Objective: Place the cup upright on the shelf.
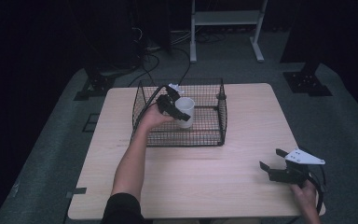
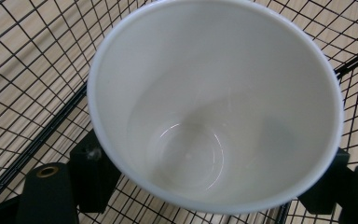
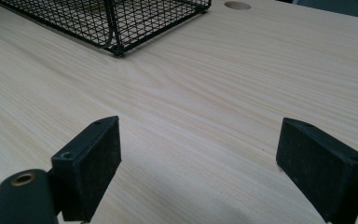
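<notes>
Pale wood grain covers the desk (image 1: 191,182), and no writing or brand mark on it or on the things it carries can be read. Nearest the person, at the desk's right front corner, the right hand (image 1: 306,196) holds the right gripper (image 1: 274,161) low over the bare wood. Its fingers (image 3: 89,163) stand wide apart with nothing between them; in the right gripper view they frame plain desk top, with a corner of the basket (image 3: 116,23) and a round hole (image 3: 237,5) in the desk farther off.

Farther back, toward the middle of the desk, sits the black wire basket (image 1: 205,135). The left forearm reaches over its near left wall, and the left gripper (image 1: 179,110) is inside it. The left fingers (image 2: 91,172) are closed on a white cup (image 1: 185,112), one on each side of its wall just under the rim. The cup (image 2: 214,107) is upright and empty; its glossy bottom is plain to see in the left gripper view, with the basket's mesh all around it.

Beyond the desk lie grey floor, cables (image 1: 154,58) and a white stand (image 1: 226,21).
</notes>
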Motion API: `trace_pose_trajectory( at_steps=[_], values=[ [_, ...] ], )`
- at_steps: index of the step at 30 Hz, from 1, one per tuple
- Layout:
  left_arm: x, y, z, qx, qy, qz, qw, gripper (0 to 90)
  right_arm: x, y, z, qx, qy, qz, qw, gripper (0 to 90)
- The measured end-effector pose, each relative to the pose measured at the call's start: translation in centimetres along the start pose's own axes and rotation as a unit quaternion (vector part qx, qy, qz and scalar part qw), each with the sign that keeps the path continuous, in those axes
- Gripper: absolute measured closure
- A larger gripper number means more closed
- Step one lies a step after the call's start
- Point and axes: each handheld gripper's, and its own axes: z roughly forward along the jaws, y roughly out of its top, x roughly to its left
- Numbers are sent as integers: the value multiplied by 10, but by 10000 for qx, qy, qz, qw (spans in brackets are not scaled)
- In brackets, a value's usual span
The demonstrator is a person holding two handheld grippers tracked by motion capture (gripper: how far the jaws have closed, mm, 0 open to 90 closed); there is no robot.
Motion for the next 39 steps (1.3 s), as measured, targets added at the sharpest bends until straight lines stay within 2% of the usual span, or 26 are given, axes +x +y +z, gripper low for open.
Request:
trace_pose_trajectory(
  at_steps=[8, 11, 12, 16, 25, 30, 39],
  values=[
    [2, 0, 6, 136, 14, 0, 9999, 217, 0, 0, 0, -10, 2, 6, 10000, 131],
    [3, -1, 9, 148, -82, -25, 9999, 216, 0, 0, 0, 1, 3, 1, 10000, 131],
    [1, -1, 11, 203, -56, 63, 9998, 216, 0, 0, 0, -2, 2, 3, 10000, 131],
    [2, -3, 14, 291, -40, 52, 9996, 216, 0, 0, 0, -1, 6, 2, 10000, 131],
    [3, -9, 13, 216, -86, 7, 9997, 215, 0, 0, 0, 3, 14, 1, 10000, 131],
    [2, -11, 9, 318, -12, 54, 9995, 213, 0, 0, 0, 2, 10, -2, 10000, 131],
    [2, -12, 8, 357, 14, 44, 9994, 211, 0, 0, 0, 1, 6, 7, 10000, 131]
  ],
)
